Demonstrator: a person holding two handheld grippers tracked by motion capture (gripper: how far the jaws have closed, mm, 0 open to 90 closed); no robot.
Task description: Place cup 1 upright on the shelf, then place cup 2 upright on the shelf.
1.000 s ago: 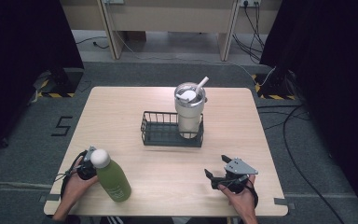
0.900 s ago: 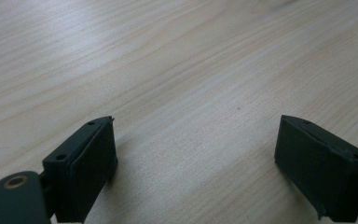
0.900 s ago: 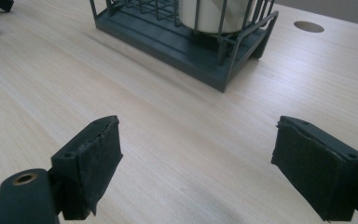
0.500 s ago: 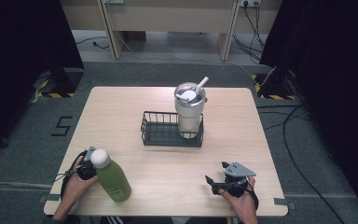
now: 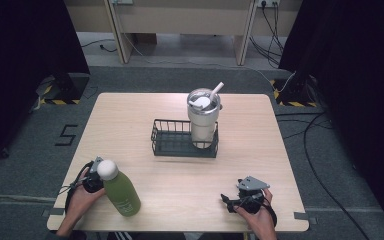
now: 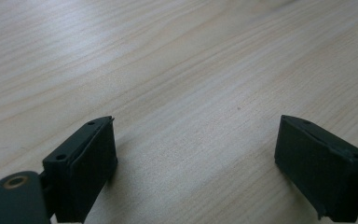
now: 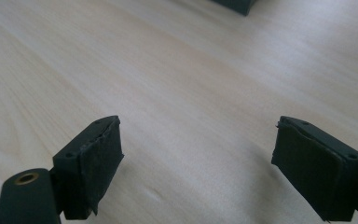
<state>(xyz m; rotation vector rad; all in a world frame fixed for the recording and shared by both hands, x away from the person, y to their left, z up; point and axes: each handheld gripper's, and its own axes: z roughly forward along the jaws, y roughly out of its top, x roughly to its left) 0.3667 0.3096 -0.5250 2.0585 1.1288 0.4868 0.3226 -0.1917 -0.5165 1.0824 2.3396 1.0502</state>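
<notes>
We see a table (image 5: 145,115) of pale wood with fine grain running across it — smooth and matt, with only a soft sheen in the left gripper view. The left gripper (image 6: 193,158) has black matt plastic jaws with a brass-coloured rivet at one base; the right gripper (image 7: 198,163) is alike, its pads rough and a little frayed at the edges. The green bottle (image 5: 121,192) looks matt with a smooth white cap. The tumbler (image 5: 203,120) looks like brushed metal — dull silver. The basket (image 5: 172,142) is thin black wire.
</notes>
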